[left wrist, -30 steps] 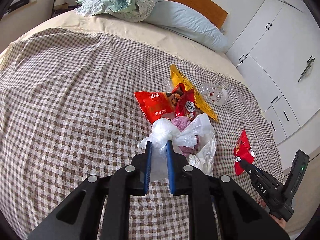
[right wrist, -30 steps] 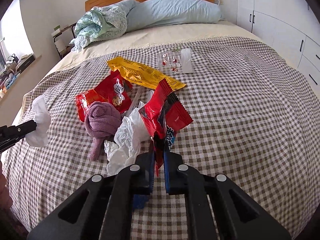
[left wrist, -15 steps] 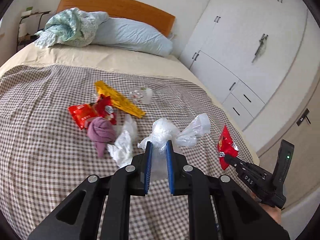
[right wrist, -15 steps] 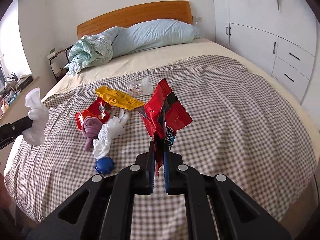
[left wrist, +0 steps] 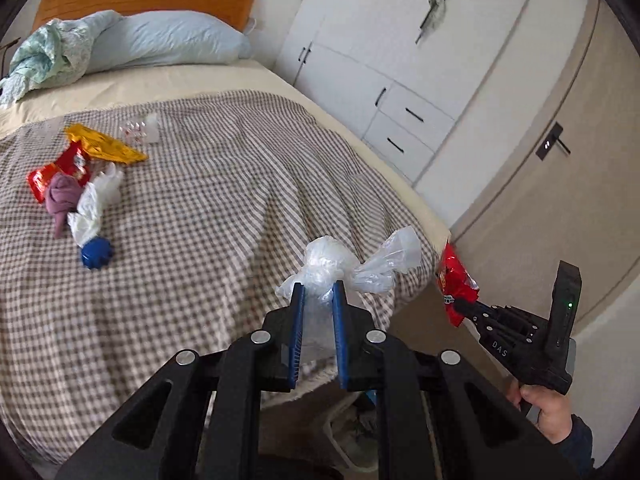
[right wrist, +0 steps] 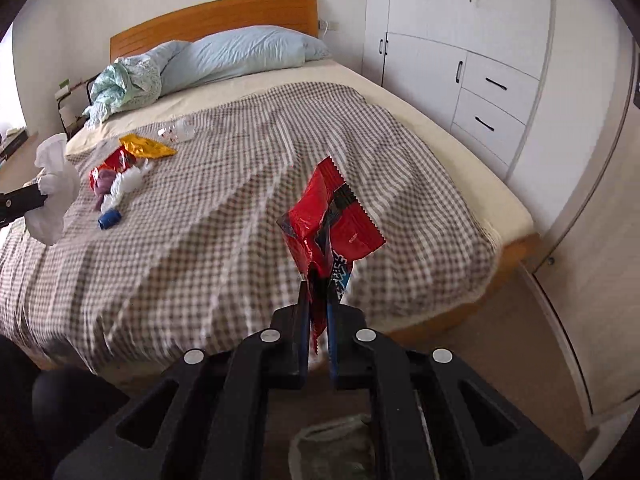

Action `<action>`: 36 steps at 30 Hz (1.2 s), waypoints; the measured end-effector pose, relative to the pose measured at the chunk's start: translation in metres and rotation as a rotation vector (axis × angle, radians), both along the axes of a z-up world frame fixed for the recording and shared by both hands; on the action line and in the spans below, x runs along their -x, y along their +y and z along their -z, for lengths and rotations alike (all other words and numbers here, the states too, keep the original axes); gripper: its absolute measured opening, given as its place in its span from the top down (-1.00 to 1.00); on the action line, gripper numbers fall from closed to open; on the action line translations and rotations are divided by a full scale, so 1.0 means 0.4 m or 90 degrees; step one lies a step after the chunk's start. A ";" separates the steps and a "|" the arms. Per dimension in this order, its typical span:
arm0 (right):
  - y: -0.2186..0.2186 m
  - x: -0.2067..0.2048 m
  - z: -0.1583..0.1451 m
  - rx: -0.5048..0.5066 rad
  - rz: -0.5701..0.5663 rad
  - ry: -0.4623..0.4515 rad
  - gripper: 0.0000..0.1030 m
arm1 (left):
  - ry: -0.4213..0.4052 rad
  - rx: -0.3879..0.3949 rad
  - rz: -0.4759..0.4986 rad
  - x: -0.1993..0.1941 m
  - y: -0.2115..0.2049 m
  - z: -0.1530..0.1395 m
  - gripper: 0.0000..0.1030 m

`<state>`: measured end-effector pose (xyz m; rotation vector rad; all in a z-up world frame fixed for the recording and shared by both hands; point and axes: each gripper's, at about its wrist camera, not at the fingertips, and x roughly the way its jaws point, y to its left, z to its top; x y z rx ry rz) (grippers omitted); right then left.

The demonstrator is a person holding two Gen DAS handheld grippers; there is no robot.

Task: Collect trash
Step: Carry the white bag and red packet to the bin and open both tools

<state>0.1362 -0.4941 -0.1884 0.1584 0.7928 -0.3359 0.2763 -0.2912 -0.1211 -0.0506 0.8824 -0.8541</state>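
Observation:
My left gripper is shut on a crumpled clear plastic bag, held in the air past the foot corner of the bed. My right gripper is shut on a red snack wrapper, also off the bed's foot; it shows in the left wrist view. The plastic bag shows at the left edge of the right wrist view. More trash lies far up the checked blanket: a yellow wrapper, red wrappers, a white bag.
A purple cloth and a blue ball lie by the trash, with a clear bottle beyond. A bin lined with a bag stands on the floor below my grippers. White wardrobe drawers and a door are right.
Both grippers have pulled back from the trash pile and off the foot of the bed, each carrying its item. The view has swung right toward the wardrobe and door.

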 end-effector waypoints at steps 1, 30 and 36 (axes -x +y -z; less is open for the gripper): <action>-0.012 0.032 0.030 -0.005 0.002 0.013 0.85 | 0.008 -0.013 0.015 0.025 -0.033 0.022 0.78; -0.036 0.379 0.888 -0.351 0.159 0.229 0.67 | 0.099 -0.563 0.438 0.431 -0.662 0.761 0.78; -0.038 0.408 0.896 -0.348 0.180 0.196 0.06 | 0.094 -0.663 0.432 0.448 -0.694 0.952 0.77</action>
